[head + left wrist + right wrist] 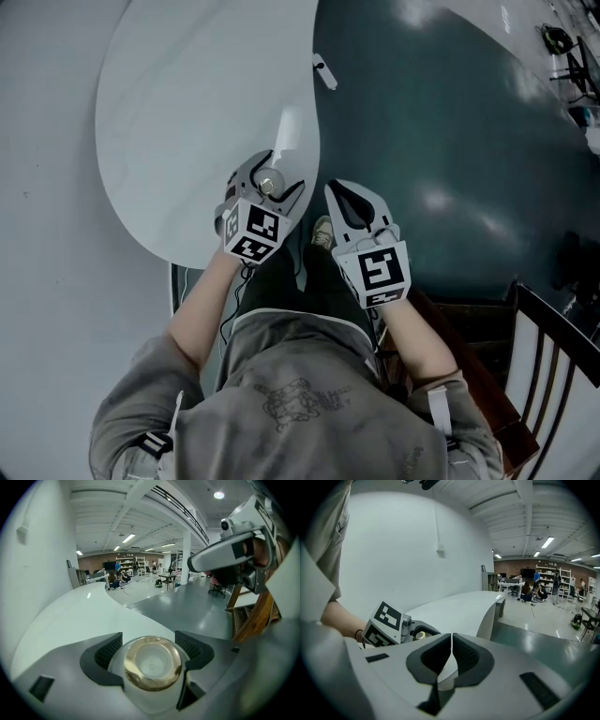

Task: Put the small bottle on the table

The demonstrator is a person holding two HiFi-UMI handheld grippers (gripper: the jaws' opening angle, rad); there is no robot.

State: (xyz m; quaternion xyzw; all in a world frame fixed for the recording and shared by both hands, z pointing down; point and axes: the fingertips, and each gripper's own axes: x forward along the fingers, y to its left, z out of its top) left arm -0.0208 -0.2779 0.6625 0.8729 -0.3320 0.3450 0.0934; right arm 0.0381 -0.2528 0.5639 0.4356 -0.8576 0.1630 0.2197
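- A person in a grey hooded top (281,403) is seen from above at the bottom of the head view, with a tool held in each hand.
- The left tool (274,176), white with a black-and-white marker cube (253,232), is shown just left of the frame's centre. It is placed over the lower right edge of a broad, curved, glossy white table (187,103).
- A small white bottle with a gold-rimmed top (152,666) is gripped between the left tool's two dark ribbed pads (107,652). One pad is pressed to each side of it, and its round top is turned toward the camera in the left gripper view.
- The small white bottle is found at the bottom centre of that view, with the white table spread out behind it. Whether it touches the table cannot be told.
- The right tool (451,644) is shown just right of centre in the head view, beside the left tool and apart from it, over a dark teal floor (450,131). Its jaws are closed together with nothing between them.
- In the right gripper view, the left tool and the bottle's gold top are seen at the left of the frame.
- A dark wooden chair (553,347) is seen at the lower right of the head view.
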